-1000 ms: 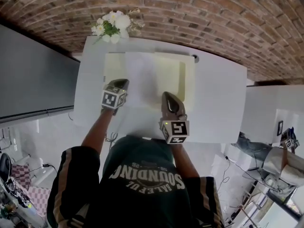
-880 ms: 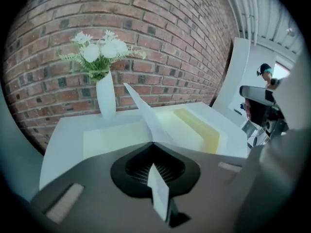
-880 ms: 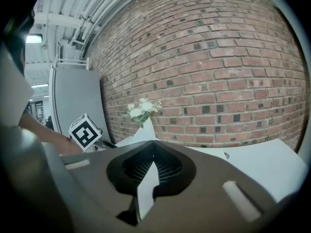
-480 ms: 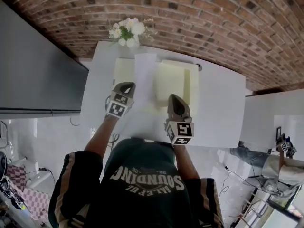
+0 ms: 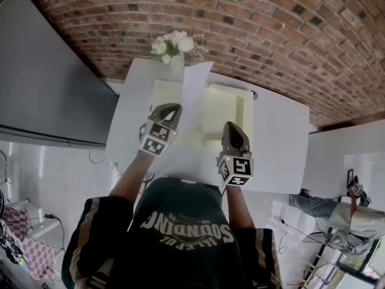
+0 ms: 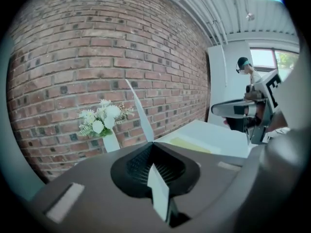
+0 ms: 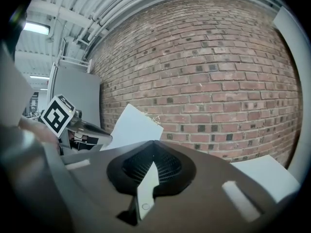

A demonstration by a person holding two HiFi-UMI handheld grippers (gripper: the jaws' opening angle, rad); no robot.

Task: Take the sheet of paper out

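Note:
My left gripper (image 5: pixel 171 109) is shut on a white sheet of paper (image 5: pixel 194 92), which stands steeply up from it over the table. In the left gripper view the sheet (image 6: pixel 138 109) shows edge-on, rising from the closed jaws (image 6: pixel 152 144). A pale yellow folder (image 5: pixel 227 108) lies open behind it. My right gripper (image 5: pixel 232 126) is shut on a thin pale edge of that folder, seen between its jaws (image 7: pixel 152 143). The right gripper view shows the sheet (image 7: pixel 132 127) to the left, beside the left gripper (image 7: pixel 82 128).
The white table (image 5: pixel 278 138) stands against a brick wall (image 5: pixel 271 35). A white vase of flowers (image 5: pixel 174 46) sits at the table's far edge, just behind the raised sheet. A grey cabinet (image 5: pixel 48 83) stands left of the table.
Both grippers have risen, the left one more. The sheet has come up from lying flat on the folder to standing steeply, its top near the flowers.

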